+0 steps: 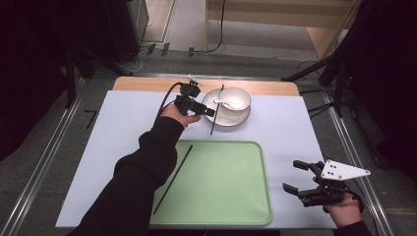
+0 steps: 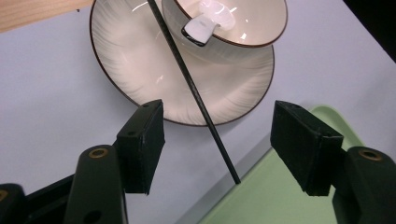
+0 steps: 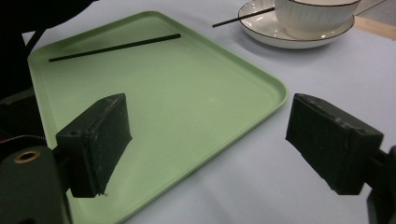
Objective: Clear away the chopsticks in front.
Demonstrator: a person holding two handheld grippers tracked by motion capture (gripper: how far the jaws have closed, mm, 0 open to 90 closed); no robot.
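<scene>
High view: sleeve (image 1: 147, 162) hides tray chopstick's (image 1: 177, 172) near end.

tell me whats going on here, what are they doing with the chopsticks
A person holds a gripper in each hand. The left gripper is open at the plate, jaws either side of a chopstick leaning on its rim. Another chopstick lies on the green tray. The right gripper hangs open beside the tray, holding nothing.
</scene>
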